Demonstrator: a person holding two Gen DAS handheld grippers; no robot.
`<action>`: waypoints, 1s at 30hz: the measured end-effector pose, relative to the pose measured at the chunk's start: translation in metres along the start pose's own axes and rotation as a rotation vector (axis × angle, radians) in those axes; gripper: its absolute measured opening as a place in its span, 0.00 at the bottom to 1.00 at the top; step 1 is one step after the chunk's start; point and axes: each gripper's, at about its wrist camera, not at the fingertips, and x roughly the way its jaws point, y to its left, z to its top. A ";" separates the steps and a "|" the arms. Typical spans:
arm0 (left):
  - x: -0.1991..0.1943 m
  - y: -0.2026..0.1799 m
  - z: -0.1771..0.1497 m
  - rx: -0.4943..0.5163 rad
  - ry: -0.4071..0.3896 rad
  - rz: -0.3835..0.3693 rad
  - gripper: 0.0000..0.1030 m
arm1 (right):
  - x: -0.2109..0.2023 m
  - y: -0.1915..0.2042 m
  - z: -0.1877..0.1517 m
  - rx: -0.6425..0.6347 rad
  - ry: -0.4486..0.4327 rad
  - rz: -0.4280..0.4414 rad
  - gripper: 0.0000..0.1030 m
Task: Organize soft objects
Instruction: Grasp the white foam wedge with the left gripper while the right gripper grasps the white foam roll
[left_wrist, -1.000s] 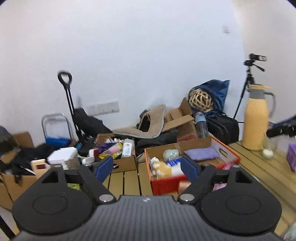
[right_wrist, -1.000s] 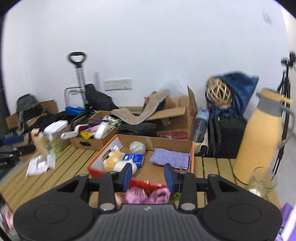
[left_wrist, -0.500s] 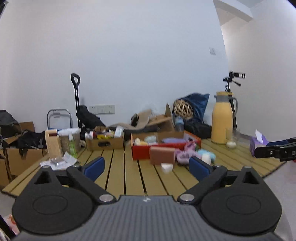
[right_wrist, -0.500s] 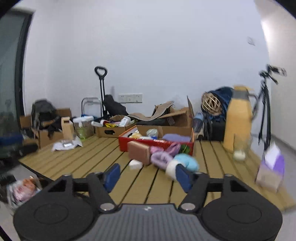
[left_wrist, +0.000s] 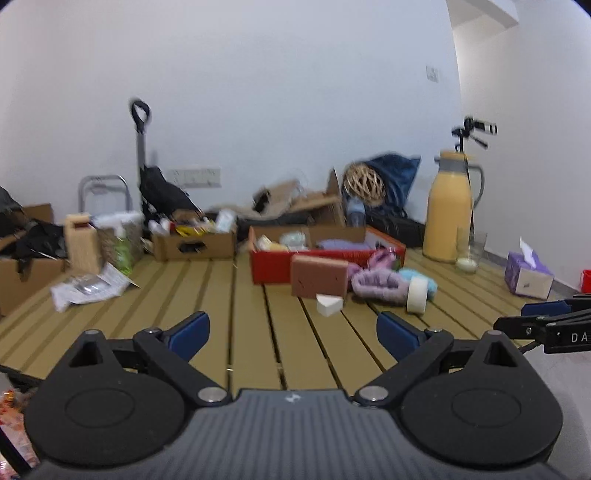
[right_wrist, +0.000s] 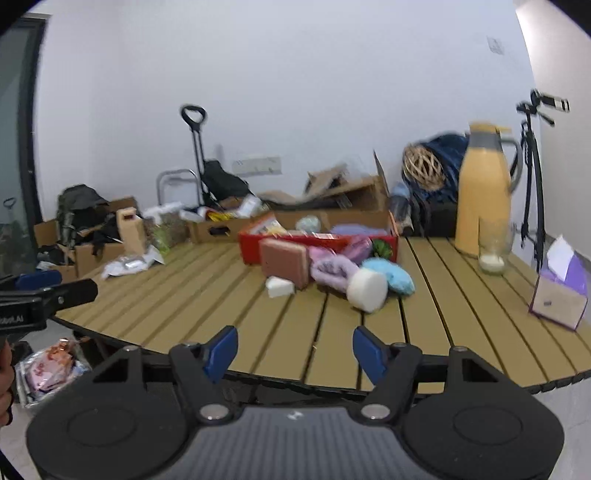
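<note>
Low centre of the left wrist view: left gripper (left_wrist: 291, 326), jaws spread about as wide as they go, just been opening, nothing between the blue pads, only bare slats of the table (left_wrist: 207, 295) behind the gap

Low centre of the right wrist view: right gripper (right_wrist: 295, 343), jaws roughly two-thirds apart, just been opening and then closing a little, nothing held, pads hanging at the near table edge

Soft things heaped mid-frame in both views, well apart from both grippers, just in front of the red box (left_wrist: 273, 266):
- brown sponge (left_wrist: 319, 277), upright on its edge, leaning on the box front
- small white wedge (left_wrist: 329, 305), touching the sponge's lower edge, nearest the camera
- purple cloth (left_wrist: 376, 284), bunched, right of the sponge
- white roll (left_wrist: 416, 300), on its side, right of the purple cloth
- pale blue cloth (left_wrist: 430, 282), behind the roll, touching it
- pink-purple bundle (left_wrist: 382, 256), against the box's right corner; something green beside it, too blurred to name

Inside the red box: a lilac cloth (left_wrist: 338, 244), a pale green ball (left_wrist: 295, 238), yellowish bits at the left end

Right of the heap: yellow jug (left_wrist: 448, 218), glass (left_wrist: 467, 251) just in front of it, purple tissue box (left_wrist: 528, 277) near the right edge

Left of mid-frame: cardboard box (left_wrist: 195, 245) full of oddments, crumpled wrapper (left_wrist: 88, 288) on the slats

Far right edge of the left view: tips of the right gripper; far left edge of the right view: tips of the left one
</note>
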 end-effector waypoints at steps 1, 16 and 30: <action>0.017 -0.002 0.000 0.002 0.018 -0.006 0.95 | 0.010 -0.004 0.000 0.004 0.010 -0.005 0.62; 0.262 -0.029 0.011 0.067 0.243 -0.050 0.72 | 0.176 -0.070 0.035 0.123 0.013 -0.126 0.60; 0.289 -0.006 0.009 -0.100 0.320 -0.165 0.25 | 0.211 -0.091 0.027 0.236 -0.002 0.001 0.31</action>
